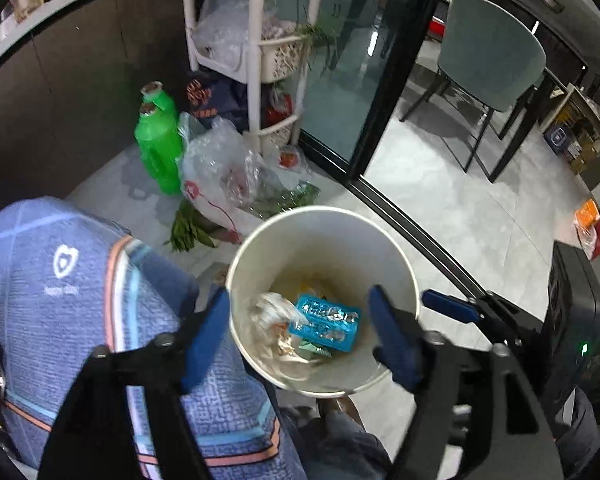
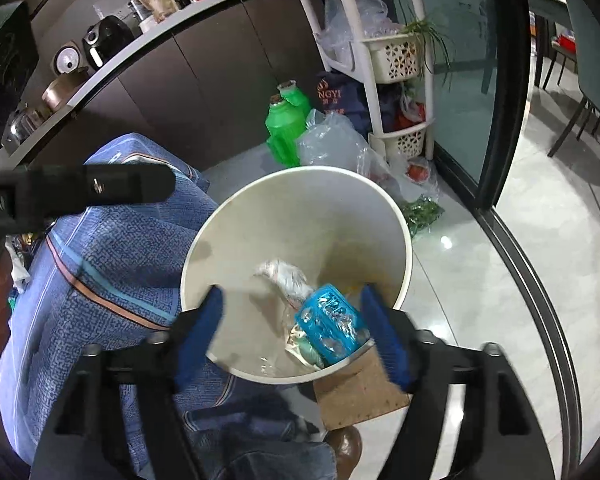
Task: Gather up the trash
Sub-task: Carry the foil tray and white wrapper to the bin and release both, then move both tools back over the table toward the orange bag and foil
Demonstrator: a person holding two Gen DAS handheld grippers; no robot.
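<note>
A white trash bin (image 1: 324, 224) (image 2: 300, 188) stands on the floor below both grippers. Inside lie a blue blister pack (image 1: 326, 322) (image 2: 330, 328), crumpled white wrapping (image 1: 272, 312) (image 2: 284, 276) and other scraps. My left gripper (image 1: 300, 336) is open and empty above the bin's near rim. My right gripper (image 2: 296, 332) is open and empty over the bin; its blue finger (image 1: 450, 306) shows at the right in the left wrist view. A piece of brown cardboard (image 2: 360, 392) lies under the bin's near edge.
A person in a blue patterned shirt (image 1: 80, 300) (image 2: 112, 248) is close on the left. Green bottles (image 1: 158, 140) (image 2: 286, 128), plastic bags (image 1: 224, 176) (image 2: 332, 148) and a white basket rack (image 1: 272, 56) (image 2: 396, 60) stand behind. A sliding glass door (image 1: 360, 60) and chair (image 1: 492, 52) are at right.
</note>
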